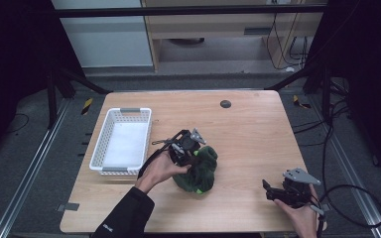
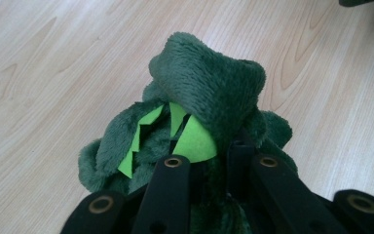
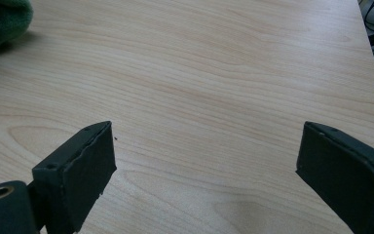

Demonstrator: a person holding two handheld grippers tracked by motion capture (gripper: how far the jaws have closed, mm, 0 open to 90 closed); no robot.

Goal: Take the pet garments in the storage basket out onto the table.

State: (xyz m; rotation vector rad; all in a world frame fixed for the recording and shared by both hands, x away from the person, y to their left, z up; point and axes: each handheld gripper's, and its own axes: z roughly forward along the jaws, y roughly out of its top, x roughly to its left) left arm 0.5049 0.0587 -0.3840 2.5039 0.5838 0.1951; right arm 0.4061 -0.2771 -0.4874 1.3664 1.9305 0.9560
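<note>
High view: green plush toy (image 1: pixel 198 171) mid-table, white basket (image 1: pixel 121 141) near left edge.

The left gripper's fingers (image 2: pixel 175 170) sink into the green plush toy (image 2: pixel 209 87) (tips hidden); its shape perhaps unreadable.
</note>
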